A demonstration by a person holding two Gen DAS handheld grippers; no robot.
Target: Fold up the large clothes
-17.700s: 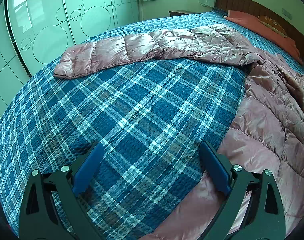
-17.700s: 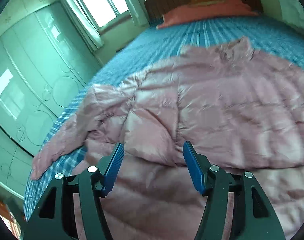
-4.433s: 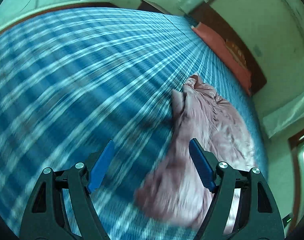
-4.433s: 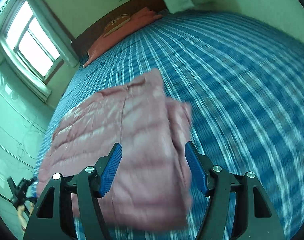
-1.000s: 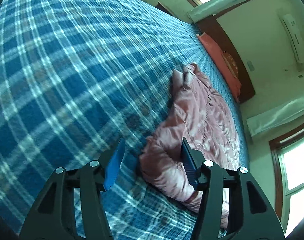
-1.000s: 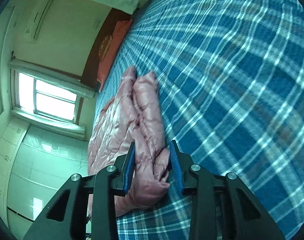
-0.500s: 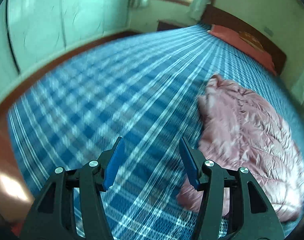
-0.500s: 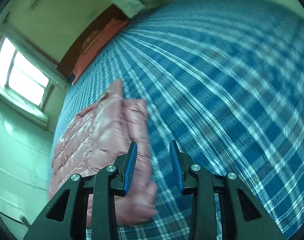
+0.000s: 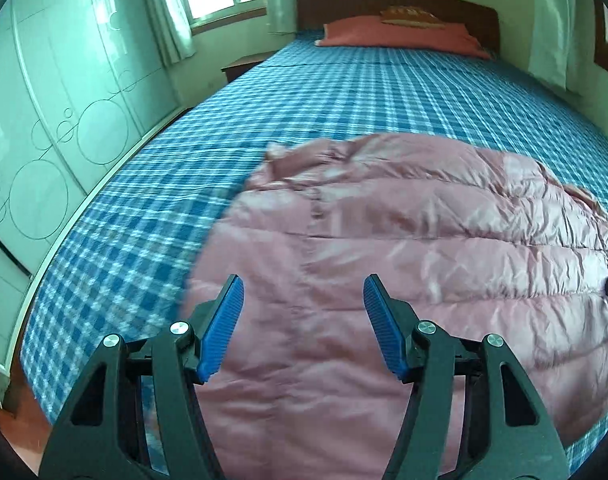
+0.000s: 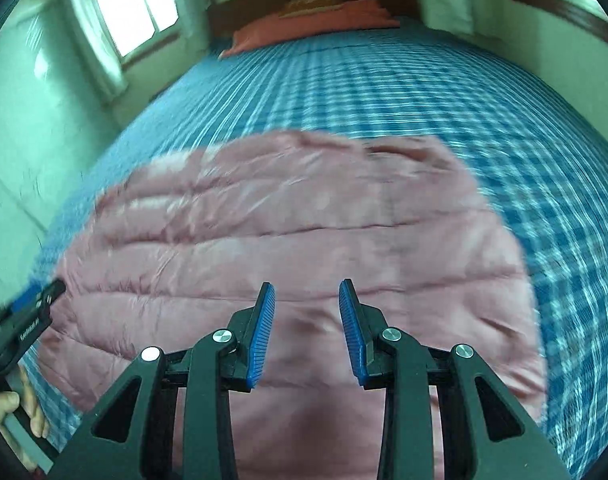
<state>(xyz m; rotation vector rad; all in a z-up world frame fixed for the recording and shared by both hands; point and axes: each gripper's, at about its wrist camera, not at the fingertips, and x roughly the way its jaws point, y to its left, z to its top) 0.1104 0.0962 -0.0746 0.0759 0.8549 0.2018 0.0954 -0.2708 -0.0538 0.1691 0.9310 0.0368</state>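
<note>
Clearly soft, puffy and slick: pink jacket (image 9: 404,264) lying folded on the near end of the bed (image 9: 344,92). Left gripper (image 9: 302,320) jaws wide, right gripper (image 10: 306,330) jaws narrower, both empty. Probably light; best pinched at a quilted edge.

Shiny pink quilted jacket (image 9: 404,248) on a blue-and-white plaid bedspread (image 9: 344,96). Salmon-red pillow (image 9: 396,34) against a dark brown headboard (image 9: 400,6). Pale green wardrobe doors (image 9: 56,92) with thin circle outlines. Black left gripper (image 9: 300,328) and black right gripper (image 10: 306,332), both with ribbed blue pads (image 9: 222,330).
</note>
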